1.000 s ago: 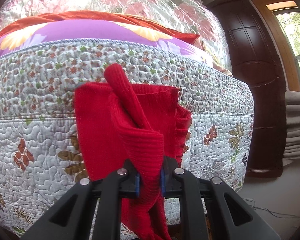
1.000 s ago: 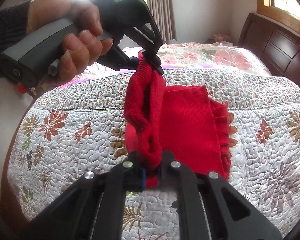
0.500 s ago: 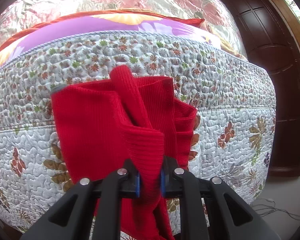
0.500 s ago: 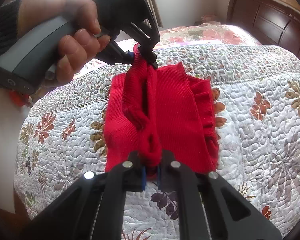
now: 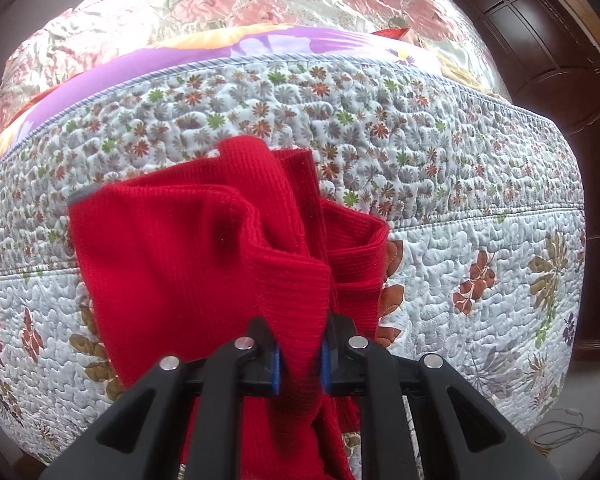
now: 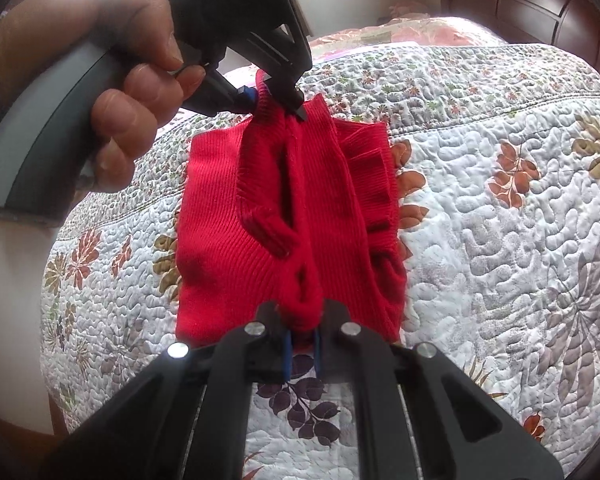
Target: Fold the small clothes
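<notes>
A red ribbed knit garment is spread in soft folds on a quilted floral bedspread covering the bed. The quilt is puffy, stitched in wavy lines and printed with leaves and small flowers. One bunched edge of the garment is clamped between the blue-padded fingers of the right tool. The opposite edge is pinched by the left tool, held in a hand on its grey grip. A frilled hem is seen along one side. A glossy flowered cover lies farther back.

Floral quilt over purple sheet; dark wooden door
</notes>
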Motion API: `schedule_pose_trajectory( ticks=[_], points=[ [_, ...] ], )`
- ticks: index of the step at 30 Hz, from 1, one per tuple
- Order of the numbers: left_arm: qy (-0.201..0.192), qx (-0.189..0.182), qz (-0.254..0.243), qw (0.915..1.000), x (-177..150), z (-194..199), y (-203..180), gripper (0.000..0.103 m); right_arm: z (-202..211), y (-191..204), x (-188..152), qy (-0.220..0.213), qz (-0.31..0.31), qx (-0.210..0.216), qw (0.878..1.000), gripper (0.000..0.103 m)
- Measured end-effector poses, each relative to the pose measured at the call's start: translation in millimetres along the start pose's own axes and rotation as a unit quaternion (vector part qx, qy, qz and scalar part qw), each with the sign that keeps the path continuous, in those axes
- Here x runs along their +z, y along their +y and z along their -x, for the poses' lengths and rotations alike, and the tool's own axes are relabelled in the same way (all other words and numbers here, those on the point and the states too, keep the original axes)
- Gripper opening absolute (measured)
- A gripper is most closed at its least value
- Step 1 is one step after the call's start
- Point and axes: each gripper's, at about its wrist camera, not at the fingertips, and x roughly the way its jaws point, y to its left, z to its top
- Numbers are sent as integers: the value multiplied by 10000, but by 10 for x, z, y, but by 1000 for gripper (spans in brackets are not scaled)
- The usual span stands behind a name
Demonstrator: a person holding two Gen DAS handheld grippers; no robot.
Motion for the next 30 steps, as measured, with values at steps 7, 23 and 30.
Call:
schedule_pose_trajectory(
  ticks=[7, 23, 30],
  points=[
    [72, 96, 220, 9997, -27, -210, -24, 13, -122, -159, -31, 206, -58, 76, 9997, 6],
    [55, -295, 282, 9992, -60, -410, -164, 49, -488, -926, -224, 787, -1901, 1319, 9697, 7],
    [-536, -810, 86, 9952, -84, 36, -112, 64, -527, -1285, -377, 974, -2617, 1669, 9456, 28]
  ],
)
